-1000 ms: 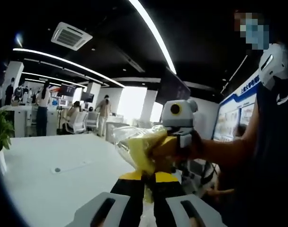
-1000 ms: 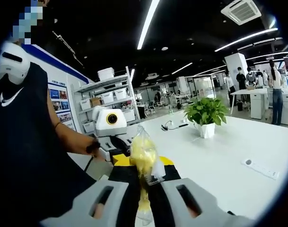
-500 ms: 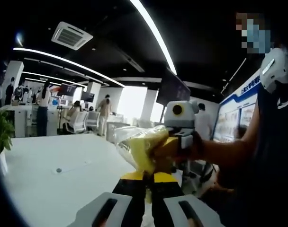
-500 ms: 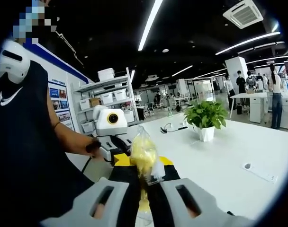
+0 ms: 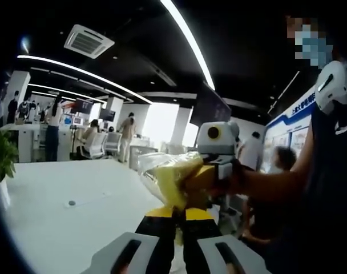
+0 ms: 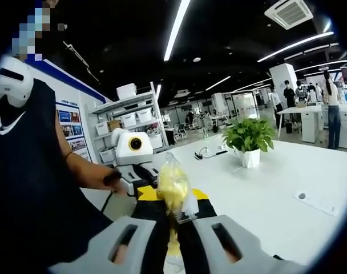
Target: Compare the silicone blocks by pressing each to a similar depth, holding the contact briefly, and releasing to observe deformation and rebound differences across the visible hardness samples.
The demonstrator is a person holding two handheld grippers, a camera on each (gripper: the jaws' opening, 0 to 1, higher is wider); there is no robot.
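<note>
- Yellow silicone block in a clear plastic bag (image 5: 172, 181) was held up in the air above the white table (image 5: 59, 228), between both tools.
- Left gripper (image 5: 174, 216) had its jaws nearly closed, pinching the bag's lower edge.
- Right gripper (image 6: 174, 220) likewise clamped the bag (image 6: 173, 187), jaws almost together.
- Judged advice: squeeze gently and evenly, pause, then ease off while watching the block recover.
- A potted green plant (image 6: 249, 140) stood well apart.

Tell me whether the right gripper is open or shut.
Shut. In the right gripper view, the right gripper has its jaws closed together on the clear bag of yellow material.
</note>
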